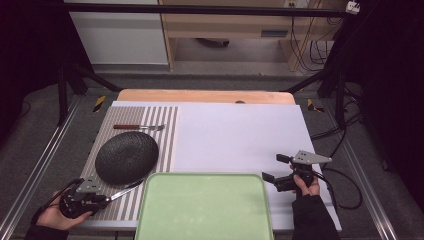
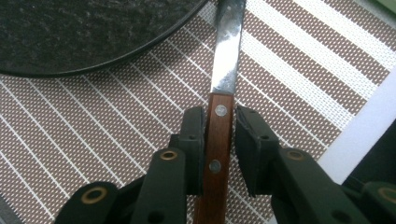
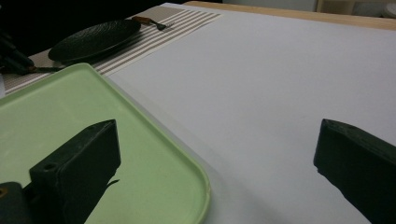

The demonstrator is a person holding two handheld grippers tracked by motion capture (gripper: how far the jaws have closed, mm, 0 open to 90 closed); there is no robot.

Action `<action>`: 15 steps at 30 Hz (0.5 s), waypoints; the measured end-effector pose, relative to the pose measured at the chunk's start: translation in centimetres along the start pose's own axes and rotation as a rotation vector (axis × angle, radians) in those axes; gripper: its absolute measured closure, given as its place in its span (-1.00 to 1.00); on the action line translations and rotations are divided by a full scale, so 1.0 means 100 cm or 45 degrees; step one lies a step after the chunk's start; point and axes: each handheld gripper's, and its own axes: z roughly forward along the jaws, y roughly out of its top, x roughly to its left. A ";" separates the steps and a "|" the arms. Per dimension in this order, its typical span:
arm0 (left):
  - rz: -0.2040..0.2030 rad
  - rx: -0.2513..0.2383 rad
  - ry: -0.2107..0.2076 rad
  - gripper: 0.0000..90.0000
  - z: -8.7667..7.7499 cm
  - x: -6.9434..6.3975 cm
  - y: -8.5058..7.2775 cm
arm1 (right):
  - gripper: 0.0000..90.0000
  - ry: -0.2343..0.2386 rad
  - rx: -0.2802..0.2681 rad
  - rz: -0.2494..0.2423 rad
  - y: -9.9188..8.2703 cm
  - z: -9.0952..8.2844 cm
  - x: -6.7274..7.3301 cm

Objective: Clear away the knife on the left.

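A knife (image 2: 218, 135) with a brown wooden handle and steel blade lies on the striped placemat (image 1: 167, 130), its blade (image 1: 122, 191) reaching toward the black plate (image 1: 126, 156). My left gripper (image 1: 102, 199) sits at the mat's near left corner, and in the left gripper view its pads (image 2: 194, 140) are closed on the sides of the knife handle. My right gripper (image 1: 275, 167) is open and holds nothing, low over the white table cover (image 1: 240, 135) just right of the light green tray (image 1: 205, 210).
A fork (image 1: 140, 127) with a wooden handle lies at the far end of the mat, beyond the plate. The tray takes up the near middle of the table. Dark frame posts stand at the table's far corners.
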 end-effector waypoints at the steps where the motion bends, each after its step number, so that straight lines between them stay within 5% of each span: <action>1: 0.005 0.003 0.003 0.64 0.000 0.000 0.000 | -0.98 0.000 0.000 -0.001 0.000 0.000 0.000; 15: 0.015 0.012 0.000 0.71 0.000 -0.002 0.002 | -0.98 0.000 0.001 0.001 0.000 0.000 0.000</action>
